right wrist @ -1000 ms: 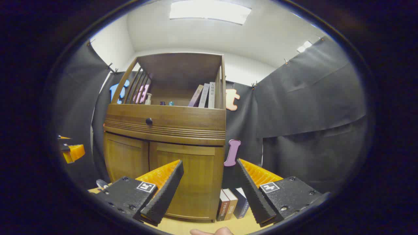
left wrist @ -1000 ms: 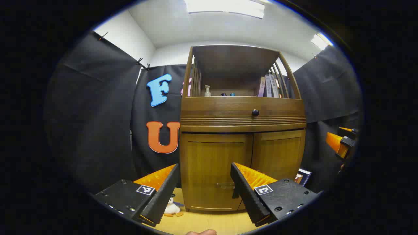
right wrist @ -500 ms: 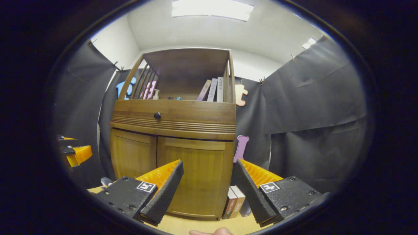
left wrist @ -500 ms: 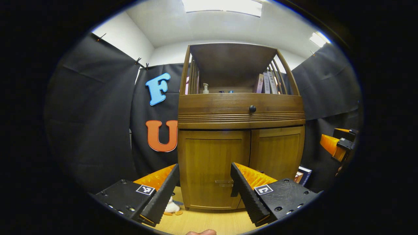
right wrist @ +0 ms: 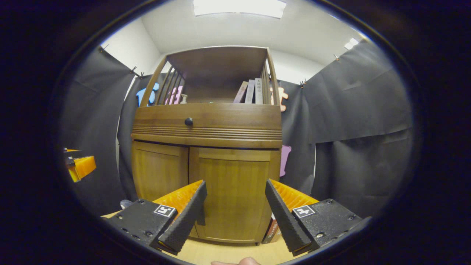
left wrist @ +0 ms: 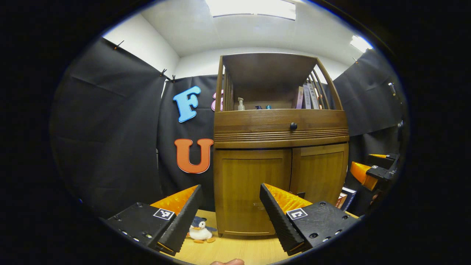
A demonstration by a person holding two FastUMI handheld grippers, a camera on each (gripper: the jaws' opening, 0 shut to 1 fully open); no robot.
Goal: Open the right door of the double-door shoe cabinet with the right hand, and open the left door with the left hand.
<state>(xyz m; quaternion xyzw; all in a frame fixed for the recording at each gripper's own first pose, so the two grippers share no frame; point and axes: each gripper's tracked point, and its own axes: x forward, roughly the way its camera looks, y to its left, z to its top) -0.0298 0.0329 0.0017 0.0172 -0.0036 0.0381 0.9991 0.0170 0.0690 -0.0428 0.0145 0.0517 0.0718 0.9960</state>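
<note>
Your left tool (left wrist: 231,215) is level w/ fingers spread wide, nothing between them, aimed at the brown wooden double-door shoe cabinet (left wrist: 280,147) and its closed left door (left wrist: 252,191). Your right tool (right wrist: 235,213) is likewise gaping and empty, facing the closed right door (right wrist: 232,195). Neither touches the wood. The left door's handle (left wrist: 259,206) is partly hidden behind a finger. The small white-and-blue penguin toy (left wrist: 200,231) sits on the pale floor (left wrist: 235,250) by the cabinet's left corner.
</note>
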